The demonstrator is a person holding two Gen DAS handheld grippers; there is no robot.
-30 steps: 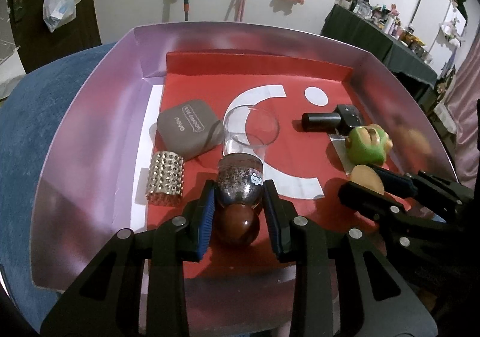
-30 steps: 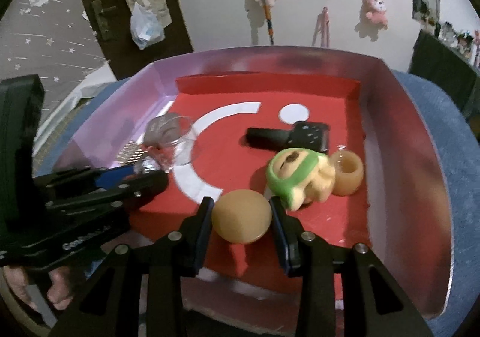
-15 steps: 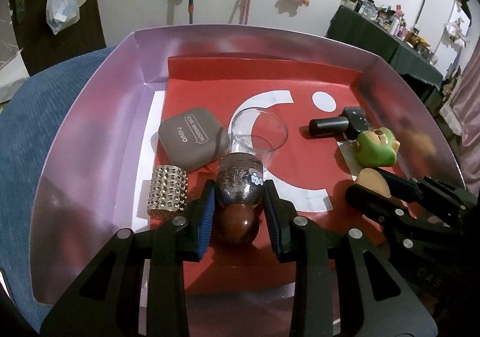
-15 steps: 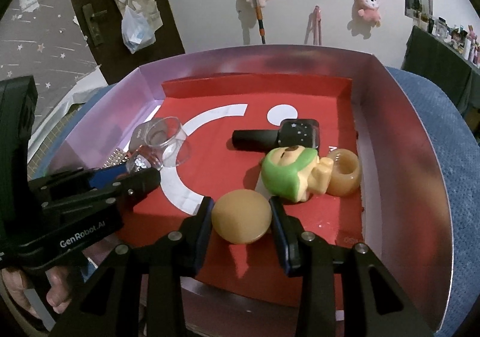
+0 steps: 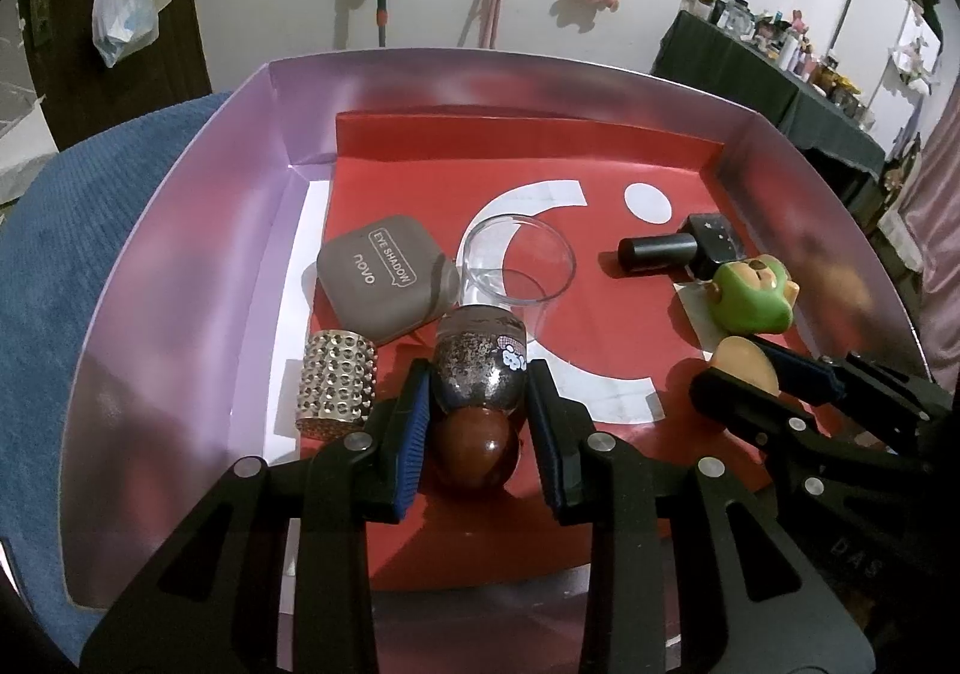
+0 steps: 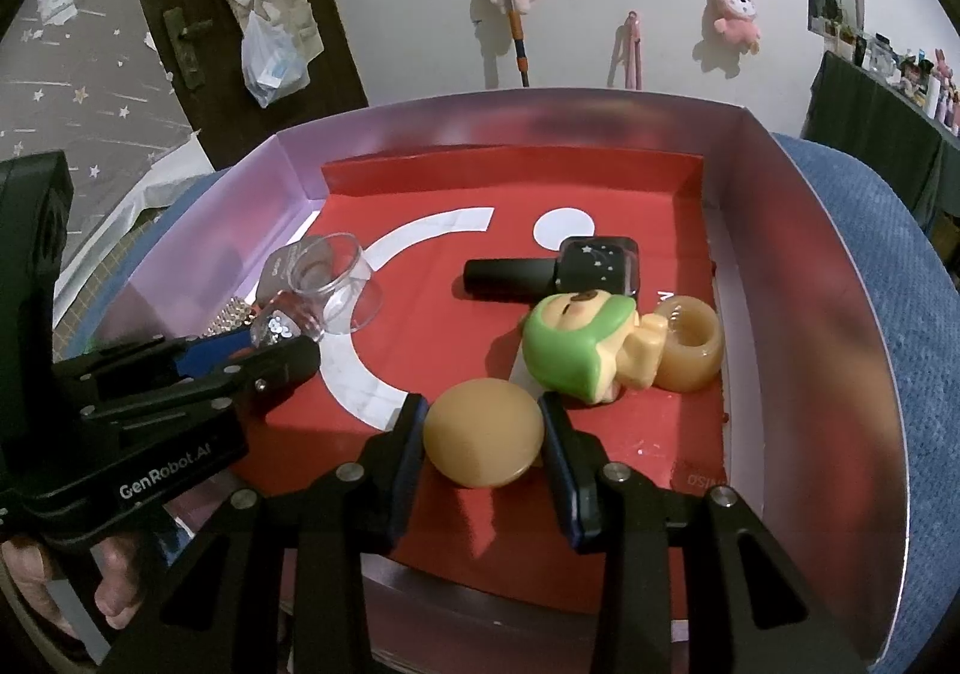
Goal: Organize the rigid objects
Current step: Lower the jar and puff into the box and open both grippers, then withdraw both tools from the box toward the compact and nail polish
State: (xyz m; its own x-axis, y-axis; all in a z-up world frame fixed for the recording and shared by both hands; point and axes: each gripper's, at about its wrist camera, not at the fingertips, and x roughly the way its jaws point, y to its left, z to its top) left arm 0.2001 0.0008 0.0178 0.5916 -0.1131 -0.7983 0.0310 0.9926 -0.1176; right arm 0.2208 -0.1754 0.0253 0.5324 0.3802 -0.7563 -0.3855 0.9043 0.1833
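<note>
My left gripper (image 5: 477, 383) is shut on a glittery silver bottle (image 5: 480, 359) with a round brown cap (image 5: 474, 449), lying low over the red floor of the box (image 5: 180, 266). My right gripper (image 6: 483, 410) is shut on a flat tan lid (image 6: 483, 434), just in front of a green-hooded figurine (image 6: 576, 344). Beside the figurine stands an open tan jar (image 6: 690, 344). In the right wrist view the left gripper (image 6: 264, 356) sits at the left; in the left wrist view the right gripper (image 5: 744, 374) sits at the right.
A grey eye shadow case (image 5: 384, 278), a clear glass cup (image 5: 516, 266) and a studded silver cylinder (image 5: 336, 383) crowd the box's left side. A black nail polish bottle (image 6: 552, 272) lies behind the figurine. Purple walls ring the box, which rests on blue fabric (image 5: 78, 230).
</note>
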